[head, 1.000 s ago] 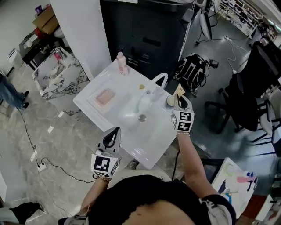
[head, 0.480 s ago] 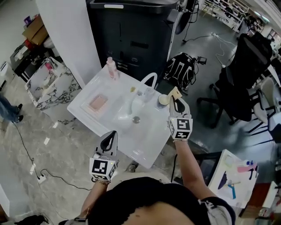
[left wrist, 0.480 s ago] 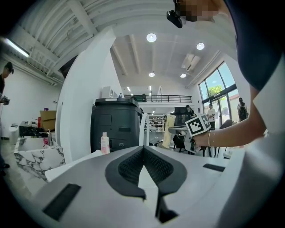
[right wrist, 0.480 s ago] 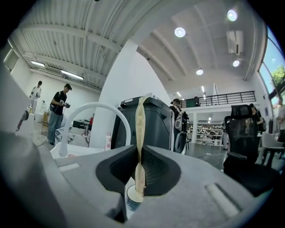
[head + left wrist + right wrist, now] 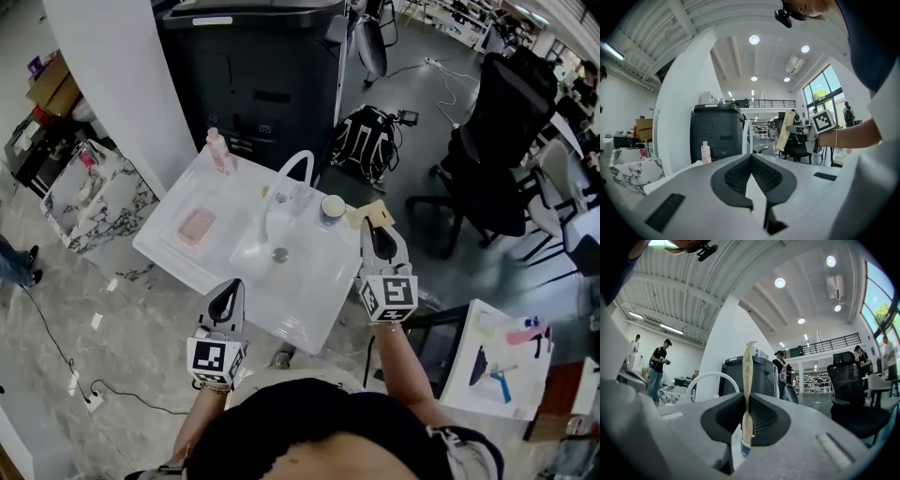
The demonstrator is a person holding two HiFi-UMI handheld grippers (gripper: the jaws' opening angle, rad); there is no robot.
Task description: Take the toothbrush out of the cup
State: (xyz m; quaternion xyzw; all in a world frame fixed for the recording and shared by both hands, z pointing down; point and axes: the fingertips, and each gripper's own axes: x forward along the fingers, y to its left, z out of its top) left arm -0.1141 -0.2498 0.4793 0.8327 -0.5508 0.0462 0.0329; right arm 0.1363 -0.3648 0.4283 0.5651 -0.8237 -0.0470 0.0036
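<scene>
Fingers of the right gripper clench the toothbrush beside the cup; the left gripper's are pressed together.

The bottle is standing at the counter's far left corner, with the cup sitting just right of the tap. The toothbrush is hanging right of the cup, outside it, between the right gripper's fingers.

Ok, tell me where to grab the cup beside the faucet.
Probably best: grip the cup around its side wall, fingers level, coming from the right in the head view. It stands upright with its mouth up, and the faucet crowds its left.
</scene>
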